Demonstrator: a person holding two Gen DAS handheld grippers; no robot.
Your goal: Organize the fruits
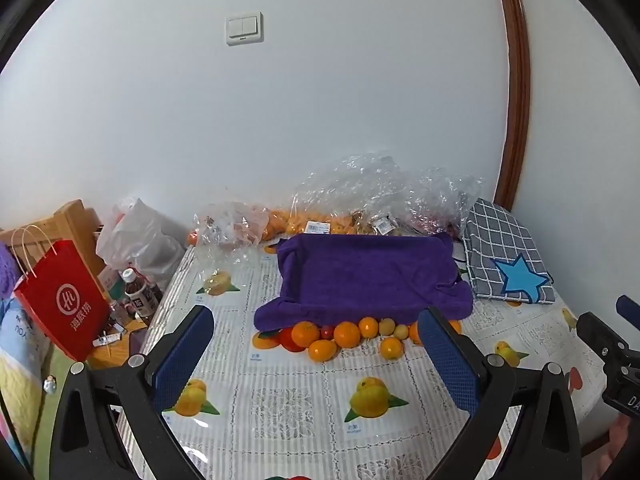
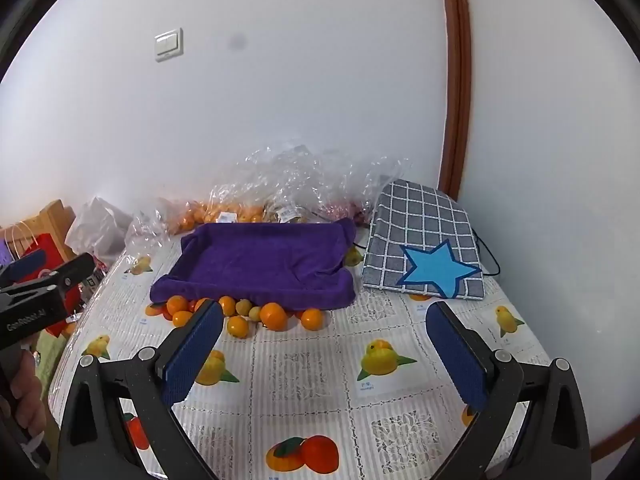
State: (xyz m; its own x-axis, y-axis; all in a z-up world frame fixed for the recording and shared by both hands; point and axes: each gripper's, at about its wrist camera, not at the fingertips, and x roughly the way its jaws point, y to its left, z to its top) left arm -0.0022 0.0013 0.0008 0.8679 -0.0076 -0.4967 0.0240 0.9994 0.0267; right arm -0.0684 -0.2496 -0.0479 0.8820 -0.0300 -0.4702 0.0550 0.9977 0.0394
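Two grippers hanging wide open and empty over table: left gripper, right gripper. Lying ahead of both, well apart from fingertips, purple towel, then fruits touching its near edge.

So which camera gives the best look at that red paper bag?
The left wrist view: the red paper bag stands whole there, handles and white logo visible. In the right wrist view only a sliver of it shows, behind the left gripper.
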